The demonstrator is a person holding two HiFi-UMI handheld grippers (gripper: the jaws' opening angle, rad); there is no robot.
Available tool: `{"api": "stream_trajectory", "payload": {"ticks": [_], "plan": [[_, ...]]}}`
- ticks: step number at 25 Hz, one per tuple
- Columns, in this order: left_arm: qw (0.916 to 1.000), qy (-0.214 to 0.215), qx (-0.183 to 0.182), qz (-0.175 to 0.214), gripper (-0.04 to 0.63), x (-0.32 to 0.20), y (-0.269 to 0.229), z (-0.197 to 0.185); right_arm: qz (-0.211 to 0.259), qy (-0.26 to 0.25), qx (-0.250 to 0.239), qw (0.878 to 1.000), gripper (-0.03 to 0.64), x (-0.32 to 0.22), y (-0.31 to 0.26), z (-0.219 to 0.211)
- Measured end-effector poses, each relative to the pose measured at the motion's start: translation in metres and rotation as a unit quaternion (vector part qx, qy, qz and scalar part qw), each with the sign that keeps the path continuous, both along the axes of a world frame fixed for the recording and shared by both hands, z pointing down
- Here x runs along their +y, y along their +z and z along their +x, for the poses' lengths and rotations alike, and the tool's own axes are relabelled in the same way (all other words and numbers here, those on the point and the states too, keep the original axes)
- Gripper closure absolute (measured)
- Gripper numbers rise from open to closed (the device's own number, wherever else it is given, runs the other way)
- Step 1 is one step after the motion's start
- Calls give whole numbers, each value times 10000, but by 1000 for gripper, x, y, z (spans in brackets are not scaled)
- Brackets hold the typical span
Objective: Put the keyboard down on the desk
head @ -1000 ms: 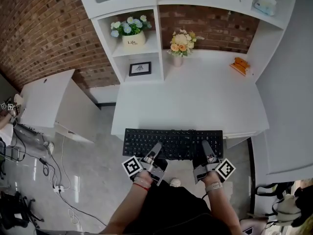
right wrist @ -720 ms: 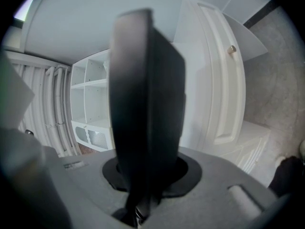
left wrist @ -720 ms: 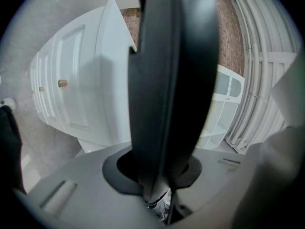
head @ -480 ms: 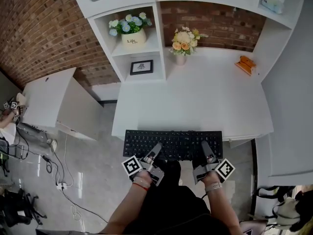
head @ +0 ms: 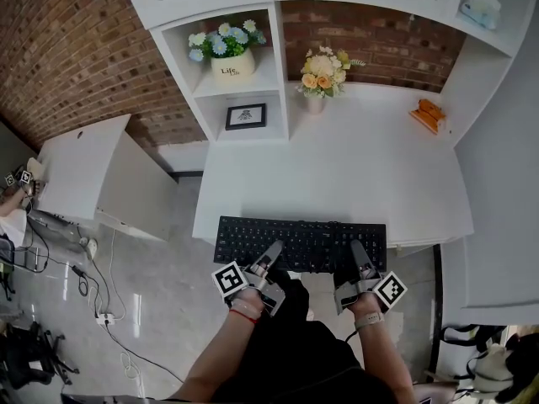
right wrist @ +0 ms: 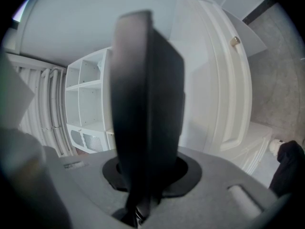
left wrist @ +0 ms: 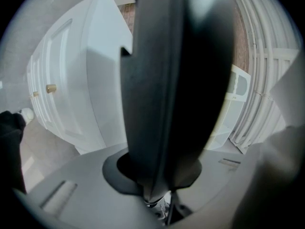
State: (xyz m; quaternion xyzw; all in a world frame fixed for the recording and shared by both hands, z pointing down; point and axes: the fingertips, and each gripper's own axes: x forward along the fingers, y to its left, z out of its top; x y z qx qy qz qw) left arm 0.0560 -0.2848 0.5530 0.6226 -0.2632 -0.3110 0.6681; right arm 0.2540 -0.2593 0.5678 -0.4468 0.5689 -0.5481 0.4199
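- A white desk (head: 337, 167) with shelves stands against a brick wall (head: 76, 49).
- The black keyboard (head: 301, 241) sits level across the desk's front edge; whether it touches the desk cannot be told.
- The left gripper (head: 271, 251) clamps the keyboard's near edge.
- The right gripper (head: 360, 251) clamps the same edge, further right.
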Motion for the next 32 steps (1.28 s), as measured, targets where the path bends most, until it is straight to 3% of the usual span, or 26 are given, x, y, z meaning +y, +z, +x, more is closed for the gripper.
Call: {"api": "stream_trajectory", "payload": {"ticks": [8, 20, 32], "plan": [[9997, 47, 61, -229, 526, -28, 9, 2, -119, 8, 71, 9999, 549, -28, 1, 2], [9952, 187, 155, -949, 518, -91, 34, 13, -730, 165, -84, 9972, 548, -84, 27, 13], [9925, 284, 52, -1189, 517, -149, 63, 20, -927, 316, -190, 9950, 546, -139, 42, 22]]}}
